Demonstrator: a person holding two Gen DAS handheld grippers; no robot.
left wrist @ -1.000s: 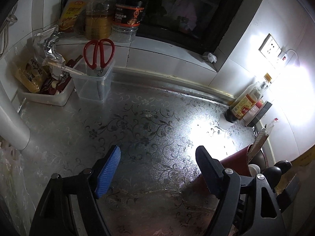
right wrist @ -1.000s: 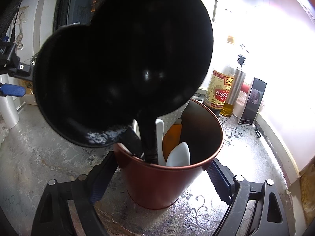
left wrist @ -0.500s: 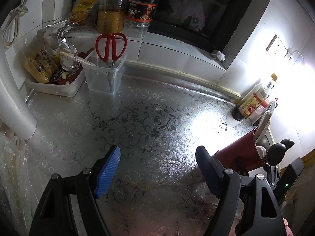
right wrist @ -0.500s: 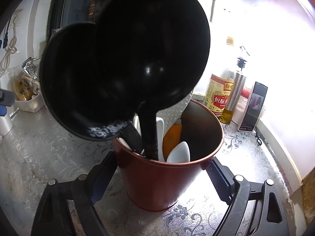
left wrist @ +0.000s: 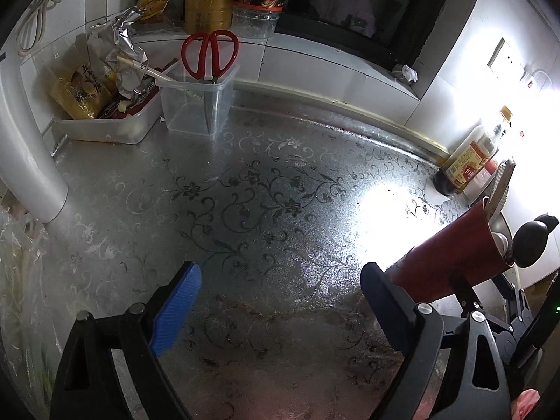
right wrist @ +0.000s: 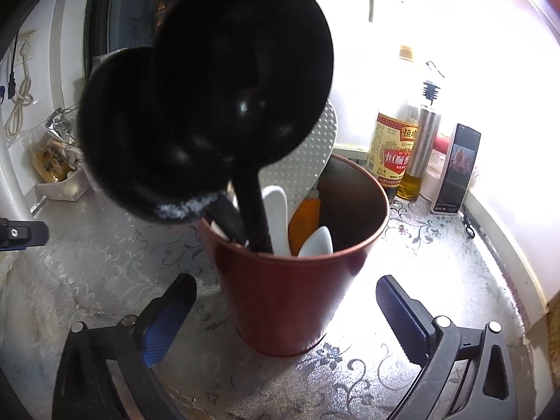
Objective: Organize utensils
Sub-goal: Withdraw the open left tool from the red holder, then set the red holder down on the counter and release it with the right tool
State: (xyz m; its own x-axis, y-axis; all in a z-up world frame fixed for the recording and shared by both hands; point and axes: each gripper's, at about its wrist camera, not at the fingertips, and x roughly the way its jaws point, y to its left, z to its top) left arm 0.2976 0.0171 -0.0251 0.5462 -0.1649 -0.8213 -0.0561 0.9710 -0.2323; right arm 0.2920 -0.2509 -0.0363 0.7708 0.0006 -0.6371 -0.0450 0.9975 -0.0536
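Note:
A red cup point(right wrist: 290, 297) stands on the patterned counter and holds two black ladles point(right wrist: 241, 80), a white dimpled paddle point(right wrist: 304, 161), white spoons point(right wrist: 316, 241) and an orange tool point(right wrist: 304, 217). My right gripper point(right wrist: 285, 280) straddles the cup. Its jaws are opening, and both blue pads point(right wrist: 164, 325) stand clear of the cup's sides. My left gripper point(left wrist: 280, 273) hangs over bare counter to the cup's left; its jaws are also opening and nothing is between them. The cup point(left wrist: 451, 259) shows just behind its right finger. Red scissors point(left wrist: 210, 52) stand in a clear box point(left wrist: 196, 108) at the far left.
A white tray point(left wrist: 105, 129) of food packets sits beside the clear box, with jars point(left wrist: 208, 7) on the ledge behind. A vinegar bottle point(right wrist: 393, 150), an oil bottle point(right wrist: 420, 154) and a phone point(right wrist: 455, 171) stand behind the cup. A white pipe point(left wrist: 24, 147) rises at the left.
My right gripper's fingers have spread away from the red cup they were pressing. My left gripper has sunk toward the counter and its fingers have widened a little.

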